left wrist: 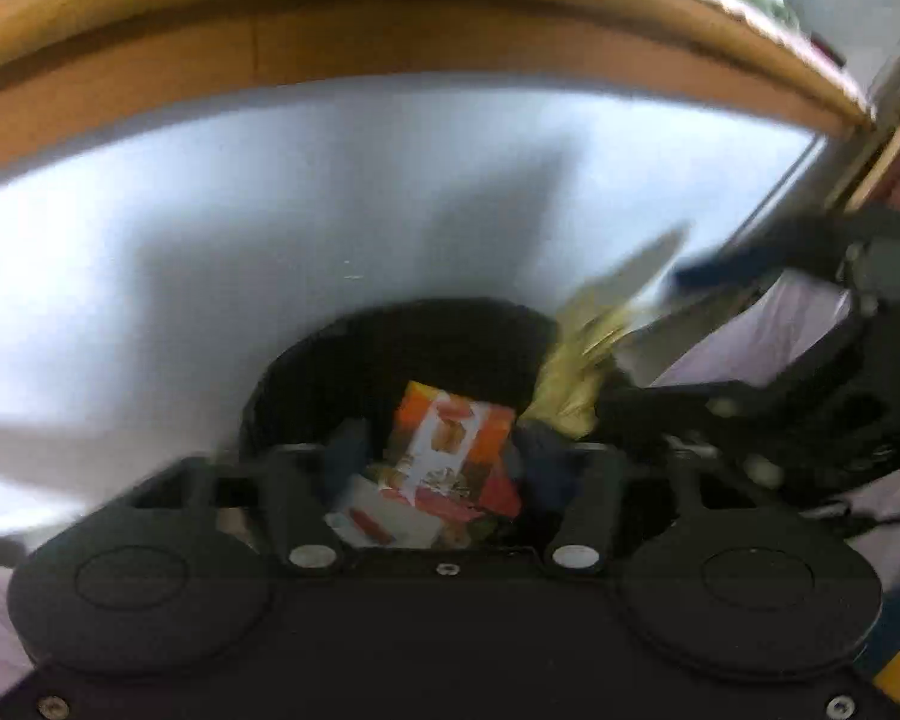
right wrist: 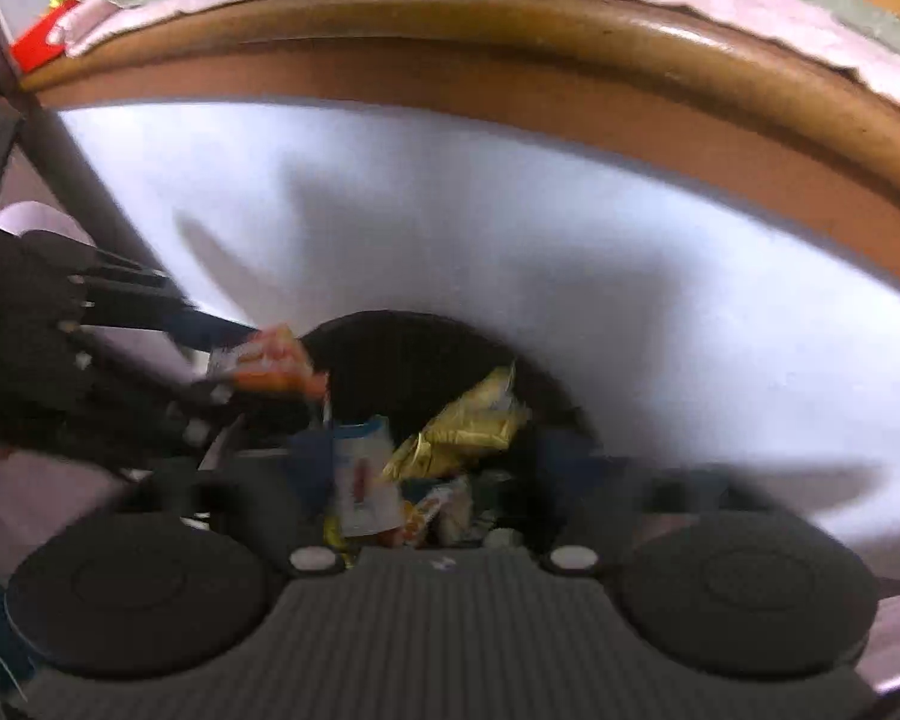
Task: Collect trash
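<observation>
Presently, item one: round black bin (left wrist: pixel 390 348), standing on the pale floor (left wrist: pixel 270 210) under the brown wooden worktop edge (left wrist: pixel 390 18).

Contents: orange-and-white printed carton (left wrist: pixel 450 438) over the bin mouth, between the left tool (left wrist: pixel 444 450) fingers, which stand apart and clear of it; crumpled gold foil wrapper (right wrist: pixel 468 420) at the bin's right side, with the right tool (right wrist: pixel 444 480) spread wide and gripping nothing. White paper packets lie deeper inside.

Risk: the gold wrapper sits near the rim and may, judging by its lightness, catch there and tip onto the floor. Both tools crowd one opening and could knock together.

Room: open floor to left and far side; worktop edge overhangs above.
</observation>
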Action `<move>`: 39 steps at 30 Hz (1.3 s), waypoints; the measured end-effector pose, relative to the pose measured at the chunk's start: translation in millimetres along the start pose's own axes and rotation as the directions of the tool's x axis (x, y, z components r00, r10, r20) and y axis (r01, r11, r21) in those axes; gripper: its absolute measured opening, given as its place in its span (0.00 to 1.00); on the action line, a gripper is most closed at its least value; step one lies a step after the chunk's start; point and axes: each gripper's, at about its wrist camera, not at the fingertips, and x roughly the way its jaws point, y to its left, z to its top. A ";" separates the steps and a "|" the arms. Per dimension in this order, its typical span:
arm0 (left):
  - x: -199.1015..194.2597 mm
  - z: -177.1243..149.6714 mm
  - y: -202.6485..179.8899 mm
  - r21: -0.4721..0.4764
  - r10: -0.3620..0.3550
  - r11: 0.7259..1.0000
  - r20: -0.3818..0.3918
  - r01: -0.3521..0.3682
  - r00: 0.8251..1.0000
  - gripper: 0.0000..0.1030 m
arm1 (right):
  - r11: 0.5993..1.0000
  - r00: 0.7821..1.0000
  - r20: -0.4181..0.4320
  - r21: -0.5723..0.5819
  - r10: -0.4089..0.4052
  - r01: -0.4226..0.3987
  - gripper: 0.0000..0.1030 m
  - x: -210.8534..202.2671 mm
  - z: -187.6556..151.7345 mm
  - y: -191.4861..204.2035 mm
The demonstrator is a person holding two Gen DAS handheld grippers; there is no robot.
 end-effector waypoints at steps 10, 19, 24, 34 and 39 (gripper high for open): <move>20.8 3.0 14.2 -0.086 0.114 0.989 -0.075 -0.120 0.991 1.00 | 0.997 0.998 -0.033 0.042 -0.059 0.060 1.00 4.9 -3.0 -7.7; 30.0 -14.2 15.6 -0.219 0.162 0.953 -0.224 -0.211 0.961 1.00 | 0.998 0.977 -0.208 0.052 0.037 -0.027 1.00 28.9 -25.7 -8.1; 33.8 -29.8 10.3 -0.234 0.146 0.949 -0.263 -0.210 0.954 1.00 | 0.995 0.951 -0.300 0.083 0.076 -0.053 1.00 40.7 -51.0 1.8; 47.7 -37.3 -6.7 -0.187 0.117 0.966 -0.298 -0.178 0.947 1.00 | 0.997 0.947 -0.321 0.082 0.022 0.004 1.00 44.3 -63.0 3.7; 49.6 -38.6 -4.8 -0.189 0.117 0.965 -0.305 -0.180 0.945 1.00 | 0.995 0.946 -0.323 0.094 0.021 0.010 1.00 45.0 -63.2 1.6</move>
